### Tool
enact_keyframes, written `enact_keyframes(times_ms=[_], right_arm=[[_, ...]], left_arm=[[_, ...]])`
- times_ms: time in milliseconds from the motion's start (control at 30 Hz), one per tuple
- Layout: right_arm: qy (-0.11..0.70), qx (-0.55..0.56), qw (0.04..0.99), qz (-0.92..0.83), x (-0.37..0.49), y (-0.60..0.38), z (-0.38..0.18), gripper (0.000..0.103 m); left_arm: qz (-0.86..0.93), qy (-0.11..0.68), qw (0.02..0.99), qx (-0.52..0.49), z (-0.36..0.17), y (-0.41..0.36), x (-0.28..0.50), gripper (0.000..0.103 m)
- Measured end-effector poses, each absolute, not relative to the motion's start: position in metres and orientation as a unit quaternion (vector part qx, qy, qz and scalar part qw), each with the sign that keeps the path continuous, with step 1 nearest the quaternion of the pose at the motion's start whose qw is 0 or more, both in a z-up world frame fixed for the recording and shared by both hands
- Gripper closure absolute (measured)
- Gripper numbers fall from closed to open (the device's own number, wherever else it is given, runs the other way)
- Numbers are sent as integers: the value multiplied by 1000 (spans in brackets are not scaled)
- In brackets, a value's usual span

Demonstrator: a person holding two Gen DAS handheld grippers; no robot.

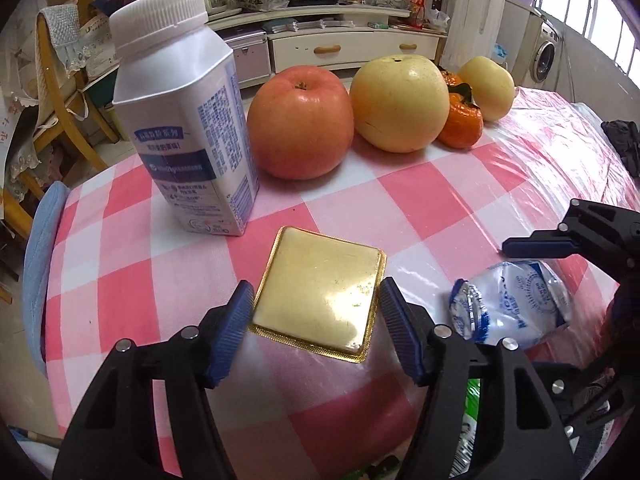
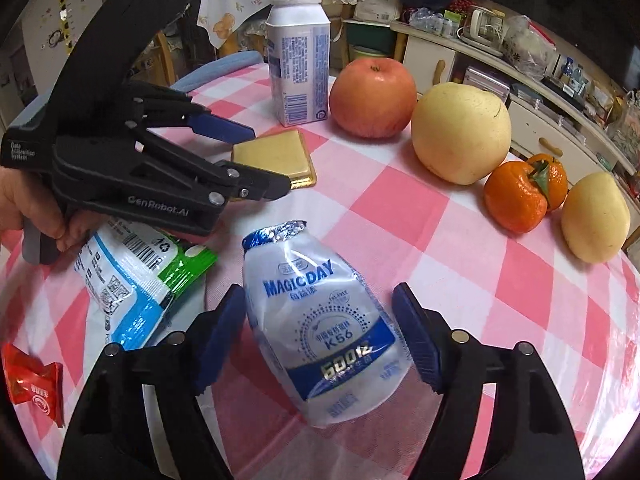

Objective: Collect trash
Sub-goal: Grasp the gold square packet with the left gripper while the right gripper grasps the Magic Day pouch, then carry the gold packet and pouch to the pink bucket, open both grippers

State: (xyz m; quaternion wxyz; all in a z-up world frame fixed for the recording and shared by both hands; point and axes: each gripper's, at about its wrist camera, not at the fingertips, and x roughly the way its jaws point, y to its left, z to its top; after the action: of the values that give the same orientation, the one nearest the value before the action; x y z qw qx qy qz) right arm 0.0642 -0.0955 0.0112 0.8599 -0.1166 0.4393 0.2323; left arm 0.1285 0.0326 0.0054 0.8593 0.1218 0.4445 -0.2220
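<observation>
Risk, left: the gold tray point(image 1: 318, 294) is flat and shallow, so the pads may ride over its thin rim and skate off if they are closed too high.
Risk, right: the bottle point(image 2: 320, 332) lies on its side and is round and crinkly; it could be rolled or squeezed out sideways by an uneven pinch.
Risk, both: the two tongs are worked near each other, so a bump is possible.
Left tongs point(image 1: 316, 316): partly open, nothing held; the pads are seen just beside the tray's two side edges, not pressing on it.
Right tongs point(image 2: 320, 330): open wide, nothing gripped; a gap is seen at each pad.
Tray: on the checked cloth point(image 1: 420, 208), between the left jaws, in front of the carton point(image 1: 188, 120).
Bottle: on the cloth between the right jaws, foil mouth pointing away.
Other trash: a wrapper point(image 2: 132, 280) and a red packet point(image 2: 34, 384) left of the bottle.
</observation>
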Motion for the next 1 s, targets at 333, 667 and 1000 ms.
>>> enact_keyframes(times_ms=[333, 667, 1000], right_arm=[[439, -115, 858, 240, 53, -96, 13, 40], [435, -117, 858, 246, 34, -90, 24, 45], [428, -109, 866, 235, 29, -96, 34, 45]], left_arm=[[-204, 453, 865, 77, 16, 61, 102, 44], [-210, 461, 859, 66, 14, 79, 75, 44], [-197, 488, 842, 120, 7, 65, 89, 26]])
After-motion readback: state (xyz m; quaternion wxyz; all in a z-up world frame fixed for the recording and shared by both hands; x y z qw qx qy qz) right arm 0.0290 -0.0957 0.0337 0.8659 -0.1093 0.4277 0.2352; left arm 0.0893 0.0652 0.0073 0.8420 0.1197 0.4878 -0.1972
